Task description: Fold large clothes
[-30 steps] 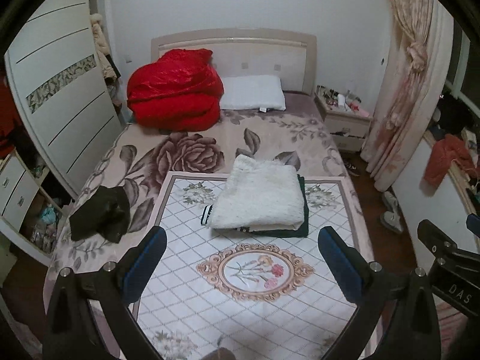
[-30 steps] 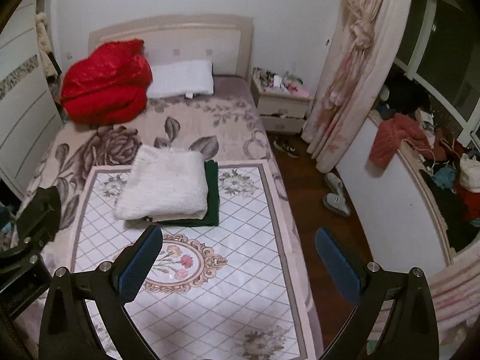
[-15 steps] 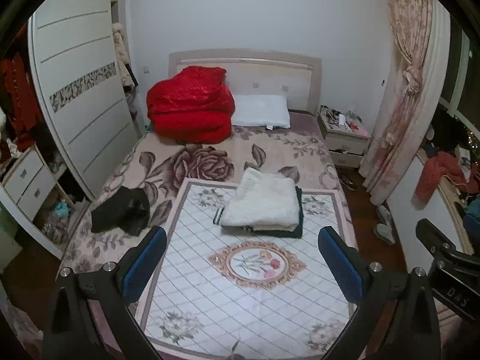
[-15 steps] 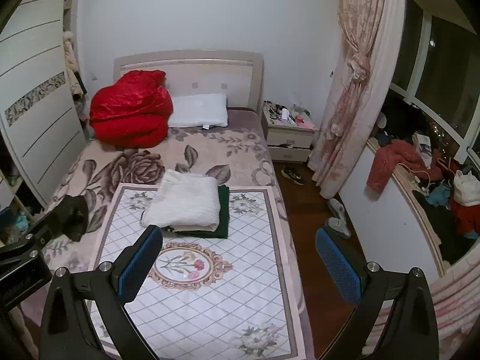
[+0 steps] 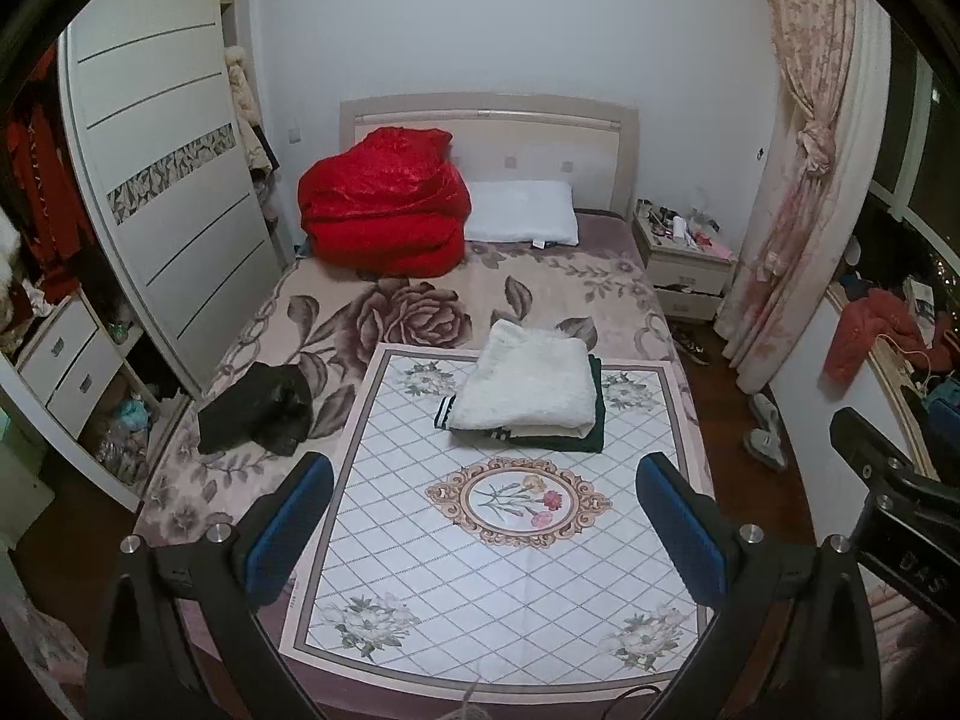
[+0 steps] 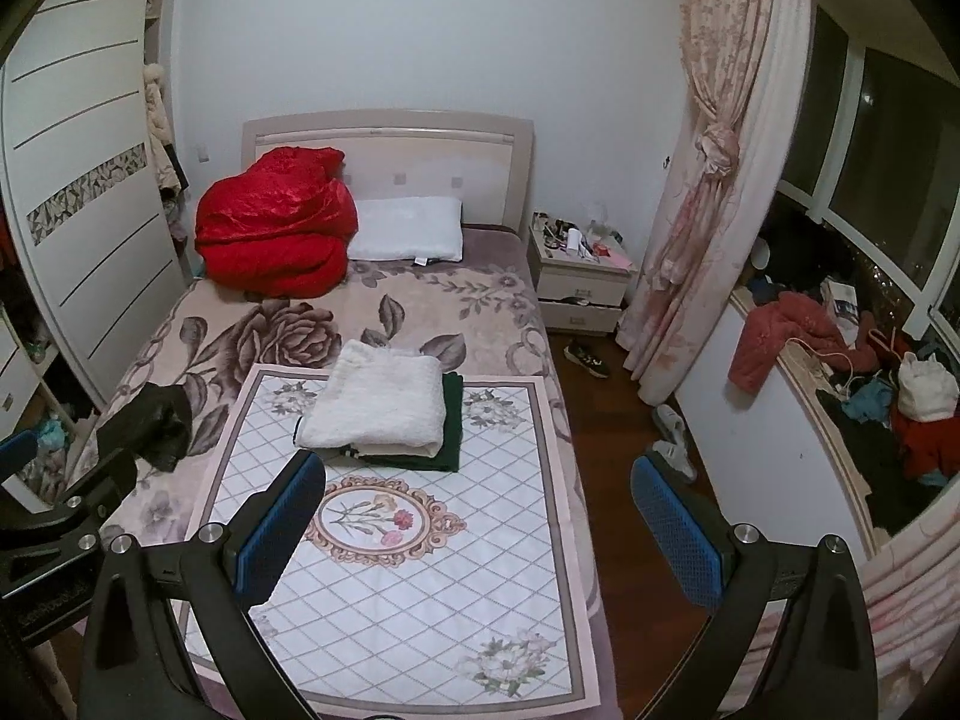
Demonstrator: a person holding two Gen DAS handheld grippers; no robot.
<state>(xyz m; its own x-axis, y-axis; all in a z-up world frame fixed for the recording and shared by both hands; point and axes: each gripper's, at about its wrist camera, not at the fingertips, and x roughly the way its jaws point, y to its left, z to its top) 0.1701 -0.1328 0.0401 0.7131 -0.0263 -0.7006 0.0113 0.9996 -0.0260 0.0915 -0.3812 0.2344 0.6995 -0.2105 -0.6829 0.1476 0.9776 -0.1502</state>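
A folded white fluffy garment (image 5: 528,381) (image 6: 378,399) lies on top of a folded dark green one (image 5: 591,438) (image 6: 453,426), stacked on the white quilted mat (image 5: 498,546) (image 6: 408,558) on the bed. A crumpled black garment (image 5: 255,408) (image 6: 162,426) lies loose on the floral bedspread to the left of the mat. My left gripper (image 5: 486,519) and right gripper (image 6: 477,519) both hang open and empty above the foot of the bed, well short of the stack.
A red quilt (image 5: 384,216) and white pillow (image 5: 522,219) sit by the headboard. A wardrobe (image 5: 162,192) lines the left side. A nightstand (image 6: 582,282), curtain (image 6: 714,180), shoes (image 6: 672,438) and a cluttered window ledge (image 6: 840,372) stand to the right.
Both grippers have pulled back and up from the bed, so the stack looks smaller and the whole bed and room now show. Both stay open.
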